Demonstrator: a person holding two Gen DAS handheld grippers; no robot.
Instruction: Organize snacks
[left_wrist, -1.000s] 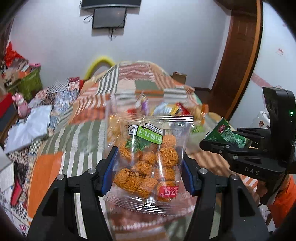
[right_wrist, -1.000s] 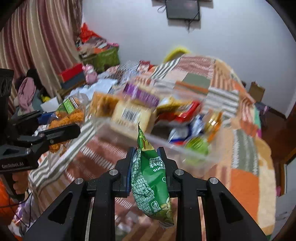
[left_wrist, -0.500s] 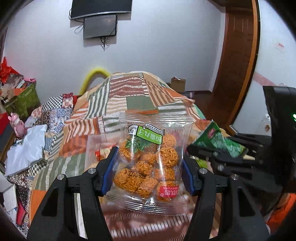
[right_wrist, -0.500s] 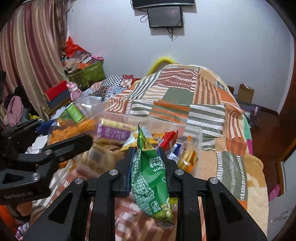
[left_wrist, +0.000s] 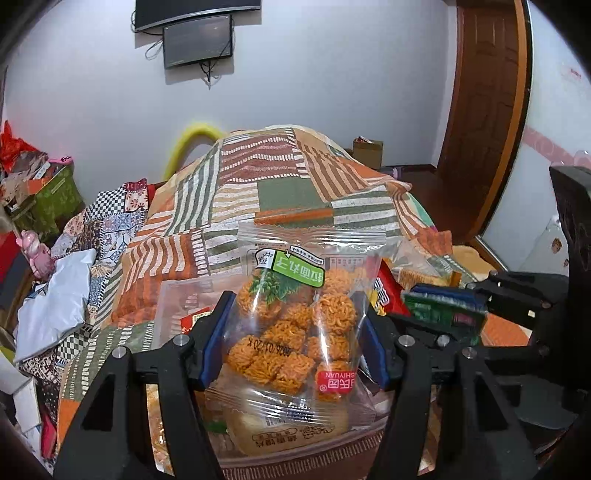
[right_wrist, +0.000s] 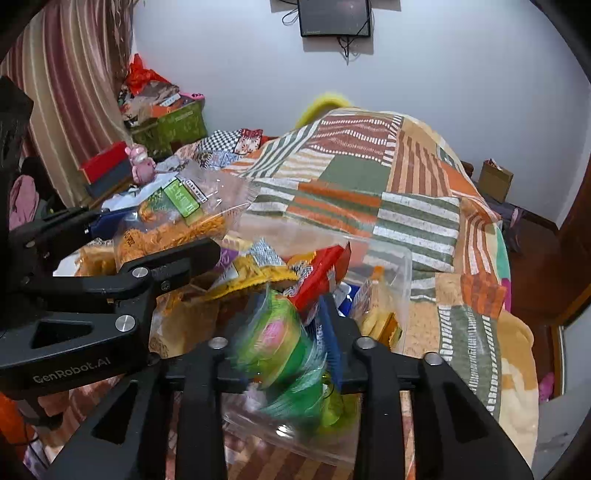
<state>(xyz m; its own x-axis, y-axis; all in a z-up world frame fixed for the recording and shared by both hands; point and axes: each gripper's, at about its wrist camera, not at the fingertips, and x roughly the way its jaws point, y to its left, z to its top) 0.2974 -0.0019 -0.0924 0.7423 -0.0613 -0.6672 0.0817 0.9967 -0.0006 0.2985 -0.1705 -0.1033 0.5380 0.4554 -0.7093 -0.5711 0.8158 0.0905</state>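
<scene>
Lying draped over the bed: a striped patchwork quilt (left_wrist: 280, 192). Hanging on the wall beyond the quilt: a dark screen (left_wrist: 198, 41). Sitting left of the quilt: a pink toy (right_wrist: 141, 165).

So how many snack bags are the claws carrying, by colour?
Clear plastic bag of orange noodle balls, in the left claw: 1
Green foil snack bag, blurred, between the right claw's fingers: 1
Total: 2

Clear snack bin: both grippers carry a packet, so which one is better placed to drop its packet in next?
Right, probably. The right gripper looks open, its blurred green packet low over the clear bin. The left gripper clamps the noodle-ball bag higher up.
</scene>
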